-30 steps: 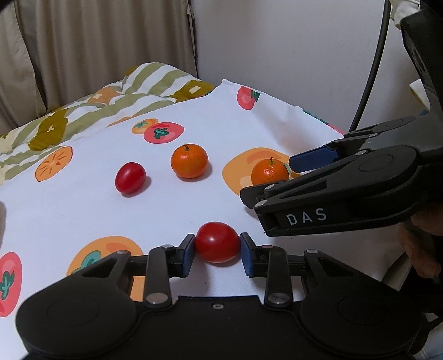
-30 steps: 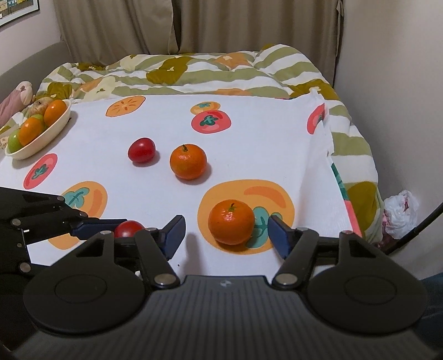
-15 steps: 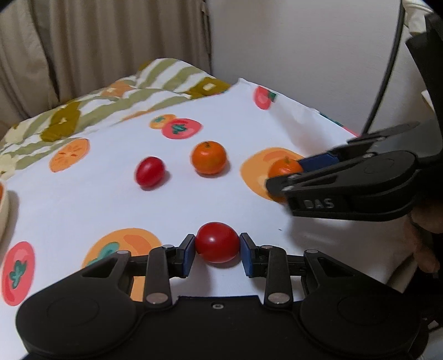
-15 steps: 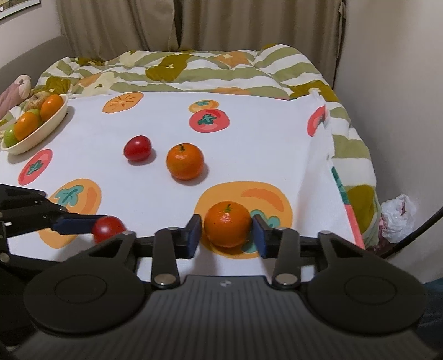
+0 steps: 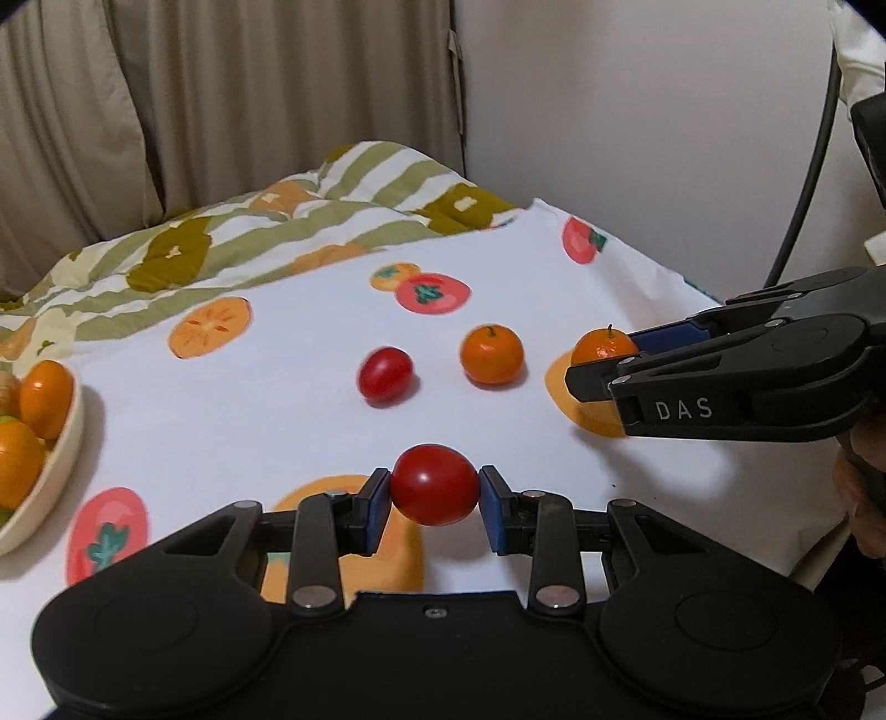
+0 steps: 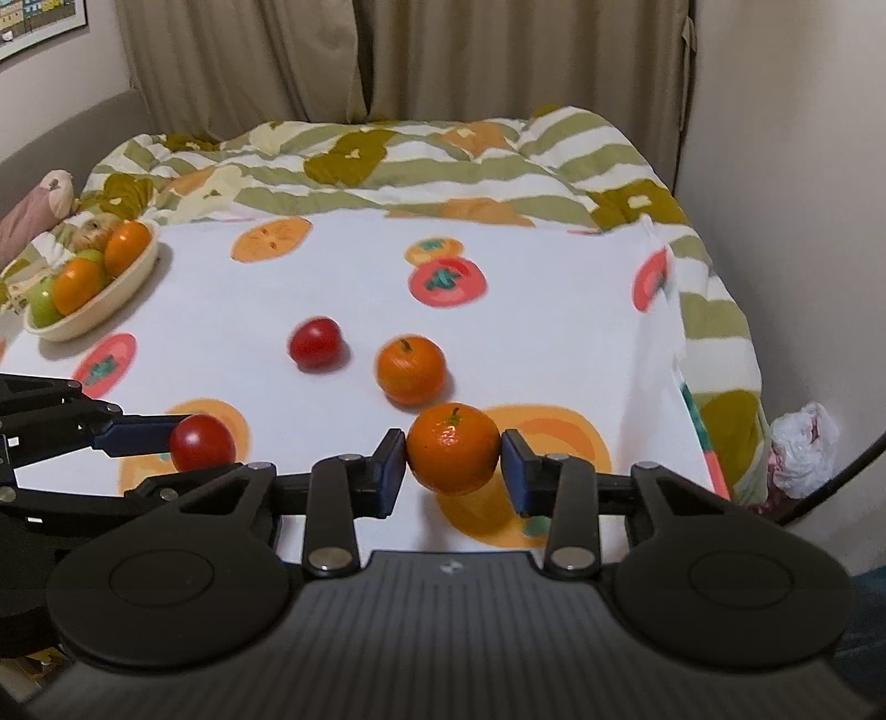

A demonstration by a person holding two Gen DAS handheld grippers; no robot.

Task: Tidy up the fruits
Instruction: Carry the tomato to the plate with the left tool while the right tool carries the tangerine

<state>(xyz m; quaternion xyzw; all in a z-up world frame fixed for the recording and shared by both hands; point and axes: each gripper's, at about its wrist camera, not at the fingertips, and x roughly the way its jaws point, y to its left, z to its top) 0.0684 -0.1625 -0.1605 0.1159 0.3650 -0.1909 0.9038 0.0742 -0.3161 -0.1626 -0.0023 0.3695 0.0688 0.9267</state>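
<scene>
Covering the bed (image 6: 554,310) is a white sheet printed with fruit, a striped quilt (image 6: 415,160) bunched beyond both tools, beige curtains (image 5: 221,111) behind. The left tool (image 5: 434,501) is clamped on a red tomato (image 5: 434,484), long axis running pad to pad. The right tool (image 6: 454,471) is clamped on a mandarin (image 6: 454,448), stem up. Ahead of them lie another tomato (image 6: 315,343) and mandarin (image 6: 411,368); a fruit bowl (image 6: 119,296) sits far left.

bowl (image 5: 69,437): cut off by left edge, left wrist view.
loose tomato (image 6: 315,342): motion-blurred.
framed picture (image 6: 33,22): cropped at top-left corner.
</scene>
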